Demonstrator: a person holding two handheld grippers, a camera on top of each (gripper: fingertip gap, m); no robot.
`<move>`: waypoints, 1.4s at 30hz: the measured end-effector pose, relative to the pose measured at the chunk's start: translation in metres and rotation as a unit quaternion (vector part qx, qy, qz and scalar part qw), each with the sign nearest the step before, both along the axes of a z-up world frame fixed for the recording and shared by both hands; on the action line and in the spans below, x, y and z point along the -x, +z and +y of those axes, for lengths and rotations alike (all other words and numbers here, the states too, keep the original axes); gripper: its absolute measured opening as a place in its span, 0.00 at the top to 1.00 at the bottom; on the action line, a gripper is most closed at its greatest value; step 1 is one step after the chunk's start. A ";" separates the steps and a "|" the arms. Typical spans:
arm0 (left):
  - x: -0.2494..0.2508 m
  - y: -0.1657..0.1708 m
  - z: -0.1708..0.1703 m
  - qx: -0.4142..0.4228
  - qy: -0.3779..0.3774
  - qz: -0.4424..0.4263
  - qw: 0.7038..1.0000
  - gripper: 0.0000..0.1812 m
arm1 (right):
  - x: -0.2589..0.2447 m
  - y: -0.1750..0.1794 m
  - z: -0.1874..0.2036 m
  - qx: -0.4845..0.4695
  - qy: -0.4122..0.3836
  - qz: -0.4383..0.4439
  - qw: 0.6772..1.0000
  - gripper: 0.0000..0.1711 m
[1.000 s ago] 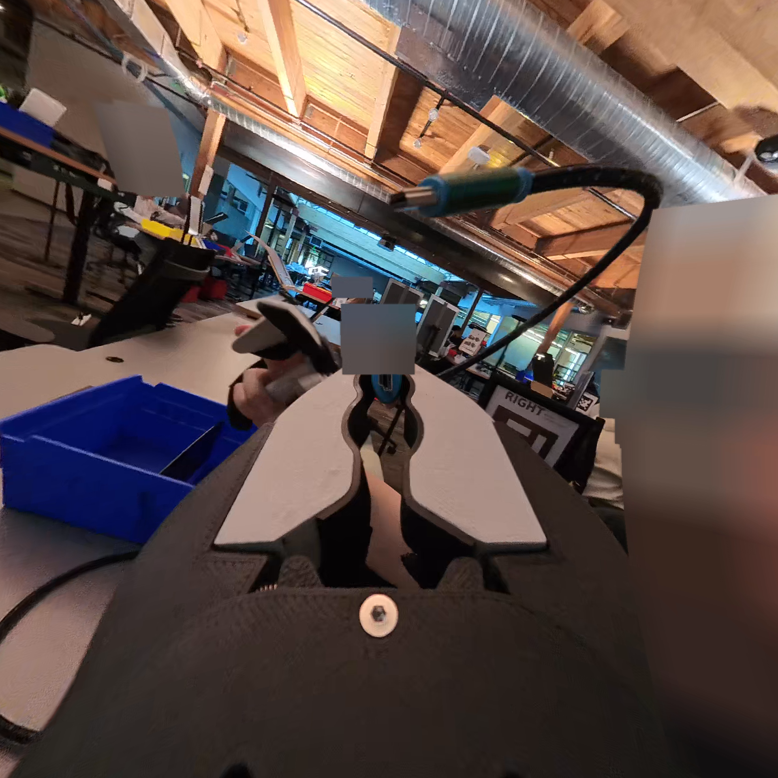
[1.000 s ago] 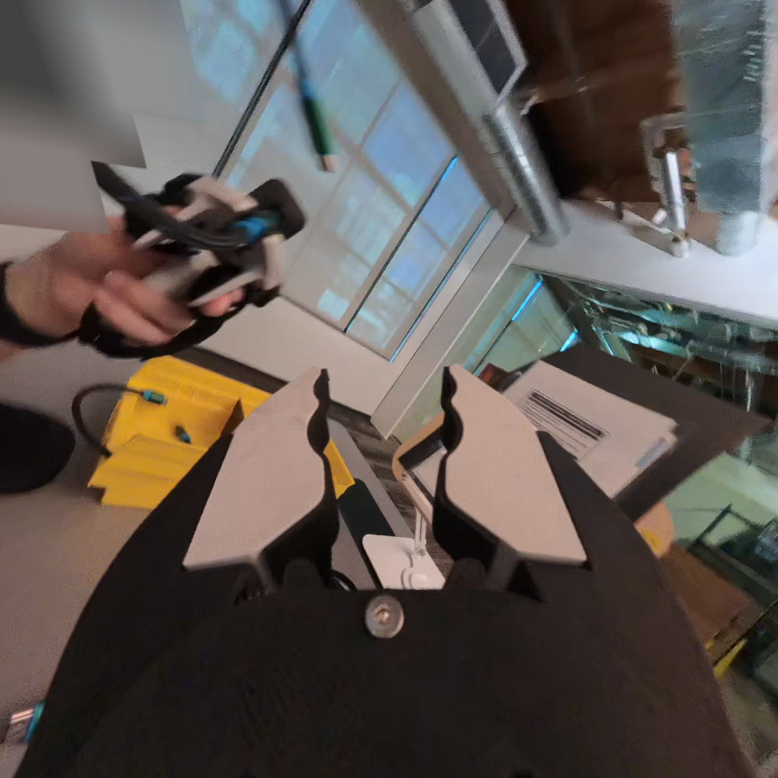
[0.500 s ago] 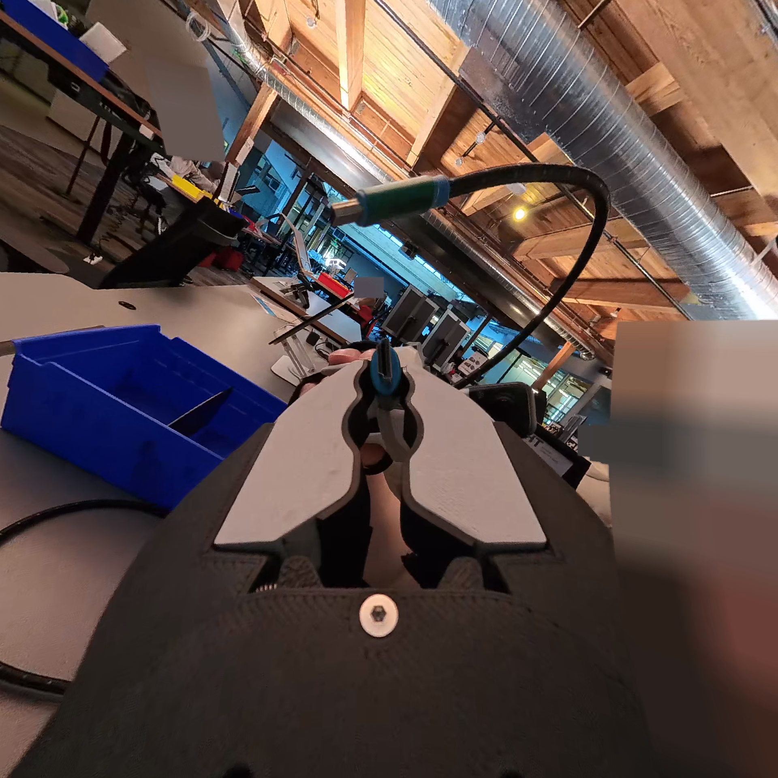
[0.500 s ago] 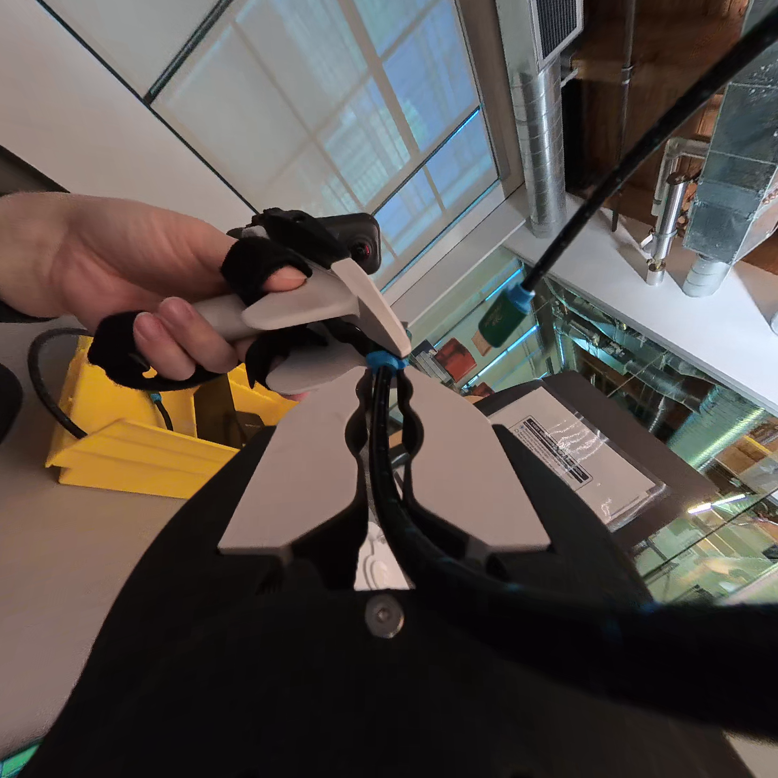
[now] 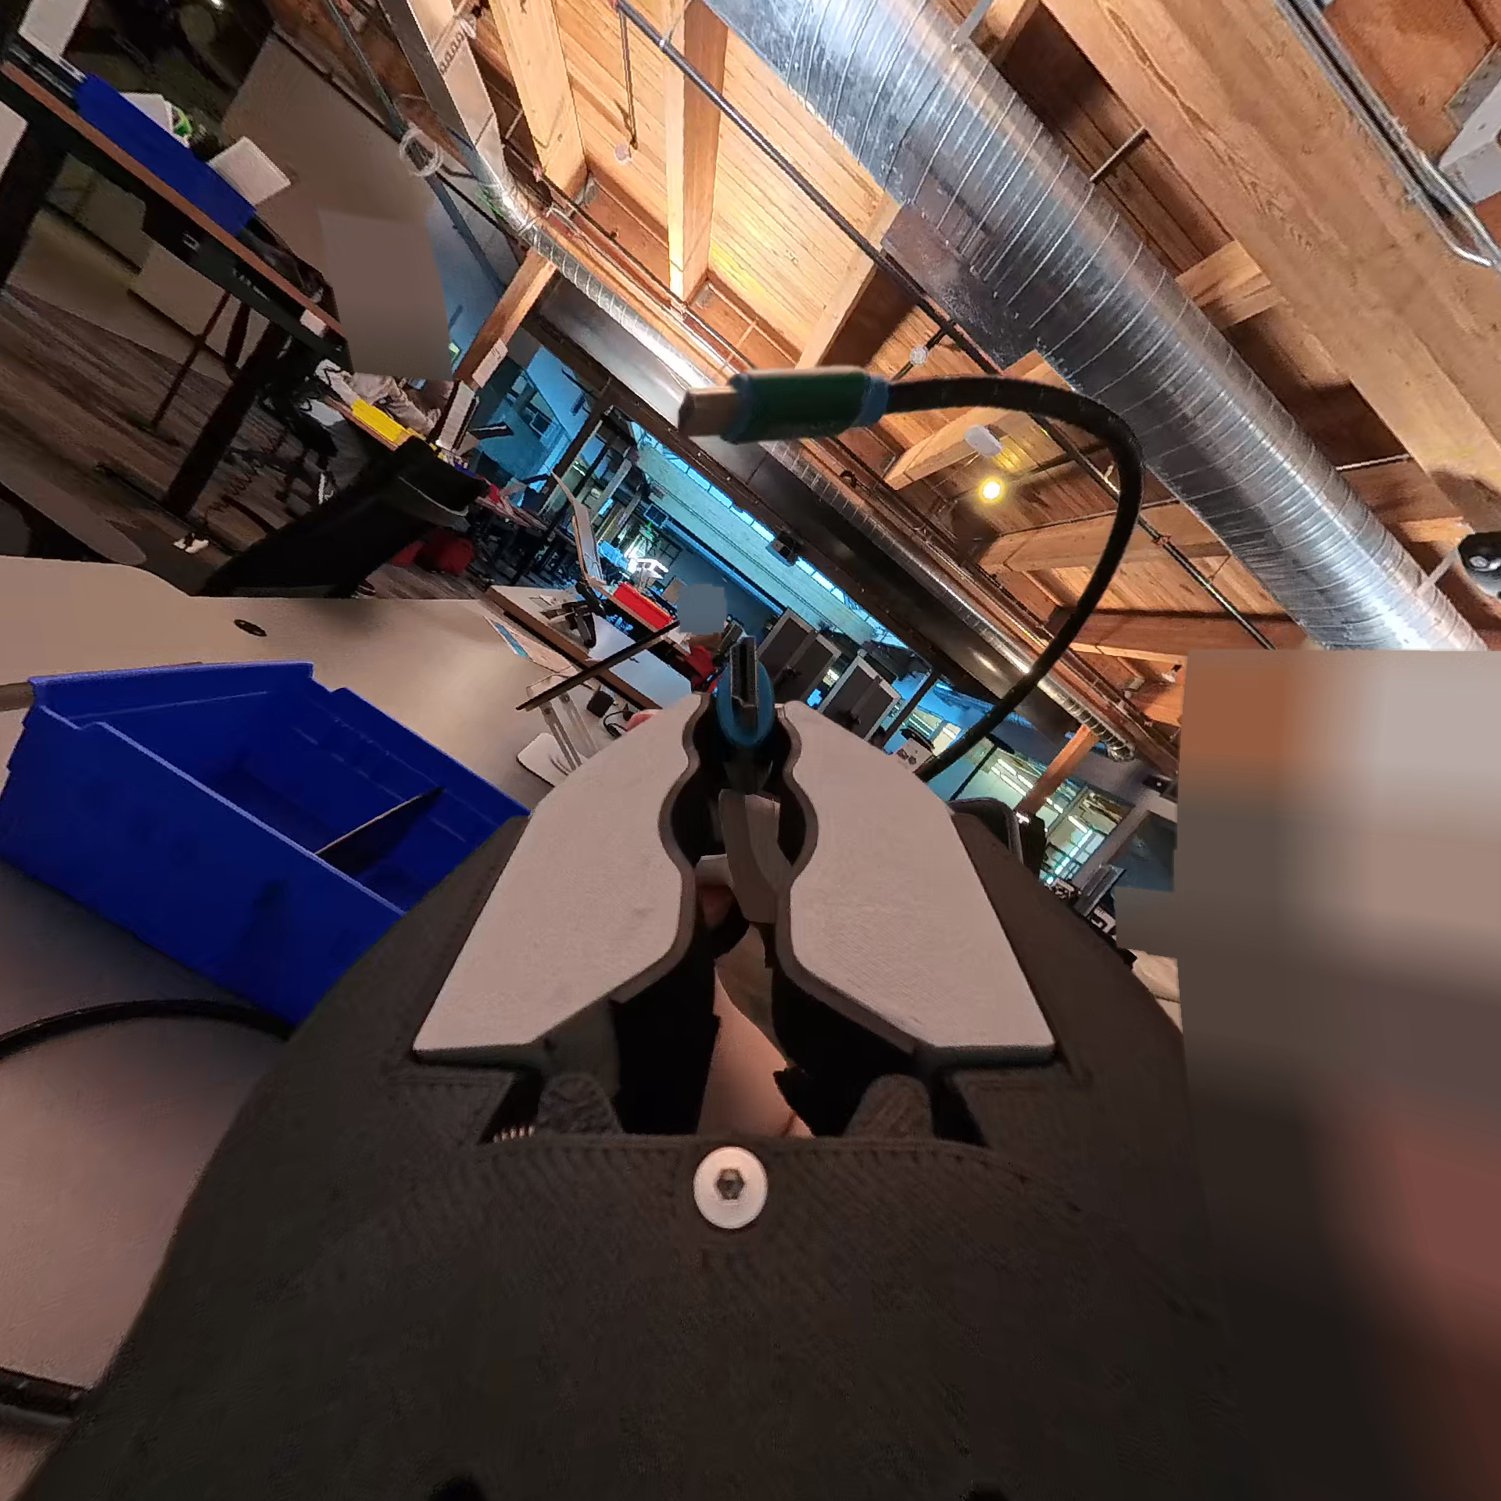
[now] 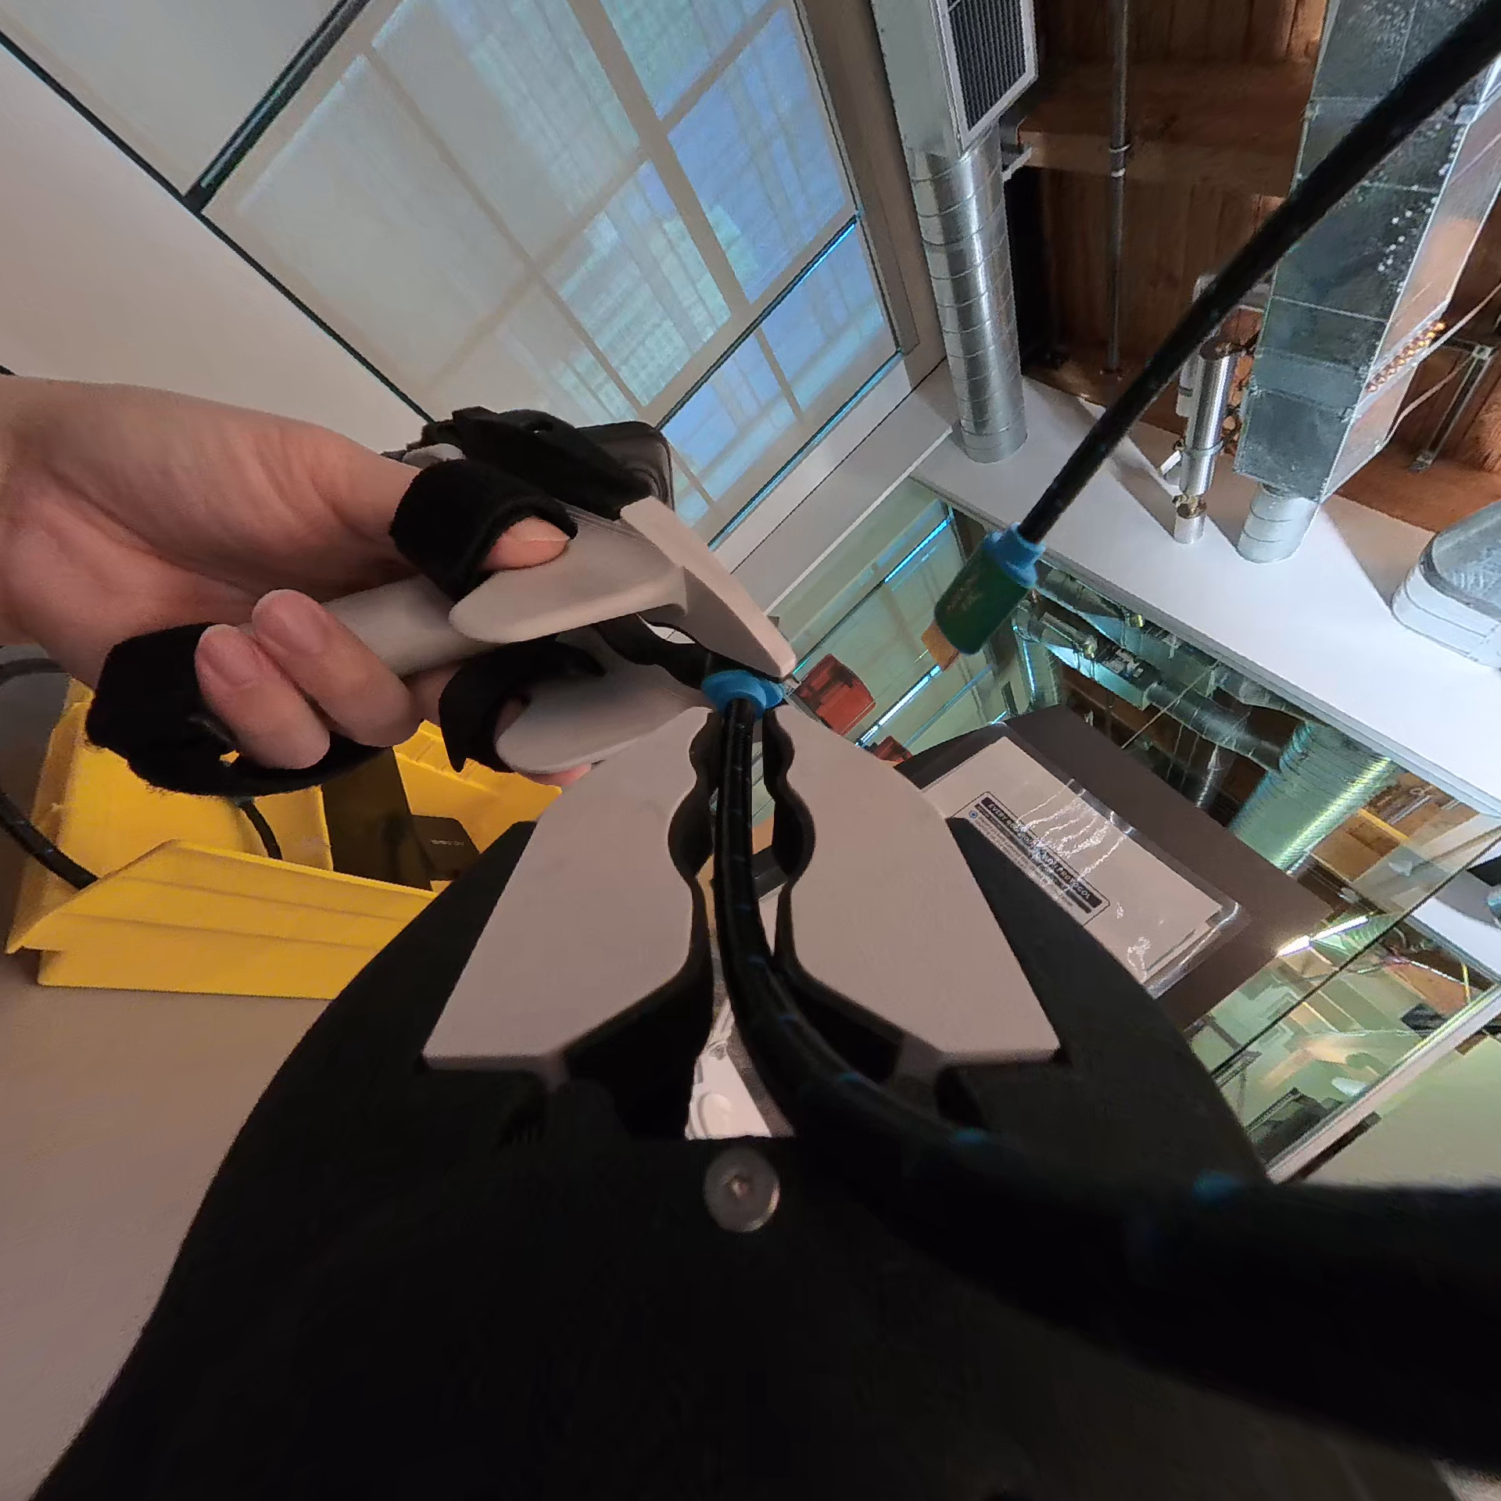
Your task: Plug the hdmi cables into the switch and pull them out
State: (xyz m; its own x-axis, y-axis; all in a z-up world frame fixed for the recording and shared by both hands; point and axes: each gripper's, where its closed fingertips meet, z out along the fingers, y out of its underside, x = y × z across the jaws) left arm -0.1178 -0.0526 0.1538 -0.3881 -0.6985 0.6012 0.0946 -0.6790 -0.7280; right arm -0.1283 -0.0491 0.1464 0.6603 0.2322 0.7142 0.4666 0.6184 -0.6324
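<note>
Both tools pinch one black HDMI cable (image 6: 735, 861): left tool (image 5: 741, 723) at its plug, right tool (image 6: 735, 723) just behind.

Timber ceiling (image 5: 755, 203), silver duct (image 5: 1096, 325)

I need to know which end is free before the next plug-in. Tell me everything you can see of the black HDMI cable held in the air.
The HDMI cable is black and braided-looking, arcing overhead. Its free plug has a green shell, blue collar and metal tip, touching nothing. The other plug, blue-collared, is pinched by the left gripper. The right gripper is shut on the cord just behind that collar.
</note>
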 end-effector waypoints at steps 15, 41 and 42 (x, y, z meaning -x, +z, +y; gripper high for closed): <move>0.001 0.003 0.001 0.015 0.014 -0.023 1.000 0.94 | 0.000 0.003 -0.003 -0.028 -0.009 0.005 1.000 0.93; 0.000 0.002 0.006 0.014 0.043 -0.035 0.998 0.94 | -0.001 0.000 0.003 0.010 -0.001 0.074 0.997 0.95; -0.001 0.002 0.005 0.013 0.043 -0.035 0.998 0.94 | -0.001 0.000 0.003 0.010 -0.002 0.076 0.997 0.96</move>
